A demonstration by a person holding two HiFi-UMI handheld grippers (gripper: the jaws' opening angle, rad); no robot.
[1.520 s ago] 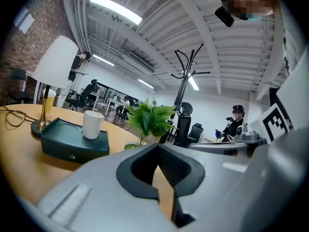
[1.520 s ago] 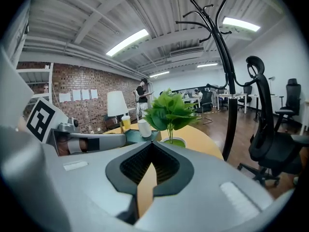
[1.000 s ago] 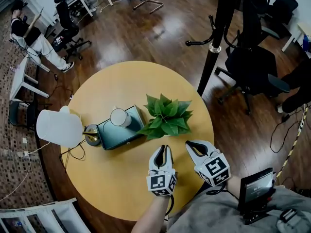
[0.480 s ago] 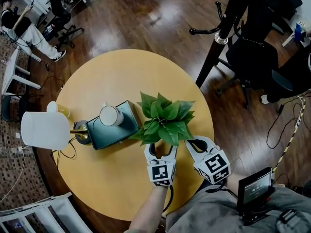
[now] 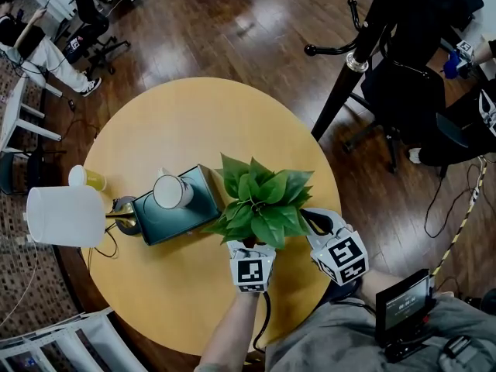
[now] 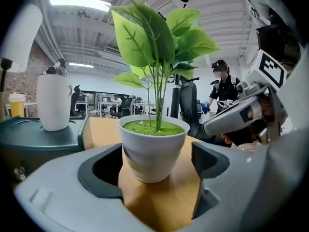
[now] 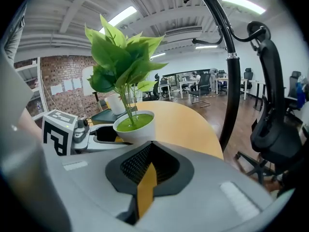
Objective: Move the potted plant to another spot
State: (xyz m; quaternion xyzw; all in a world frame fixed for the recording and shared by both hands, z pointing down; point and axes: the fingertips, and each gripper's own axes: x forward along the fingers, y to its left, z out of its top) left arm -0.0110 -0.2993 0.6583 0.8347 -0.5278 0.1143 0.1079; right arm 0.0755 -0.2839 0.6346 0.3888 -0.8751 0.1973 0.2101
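Note:
The potted plant (image 5: 260, 204), green leaves in a white pot (image 6: 152, 146), stands on the round wooden table (image 5: 178, 122) near its front right edge. My left gripper (image 5: 252, 246) reaches in under the leaves. Its jaws have just been opening and now stand one on each side of the pot, with a gap on both sides. My right gripper (image 5: 314, 222) sits just right of the plant, with its jaw tips together and nothing between them. In the right gripper view the pot (image 7: 135, 127) is just ahead, with the left gripper (image 7: 104, 133) around it.
A dark green tray (image 5: 174, 219) bearing a white cup (image 5: 172, 191) lies just left of the plant. A white lamp shade (image 5: 66, 215) and a yellow cup (image 5: 85, 178) are at the table's left edge. A black coat stand (image 5: 364, 37) and an office chair (image 5: 411, 91) stand to the right.
My left gripper has moved forward from behind the plant, and its jaws have gone from shut to open around the pot. The right gripper has advanced beside the plant.

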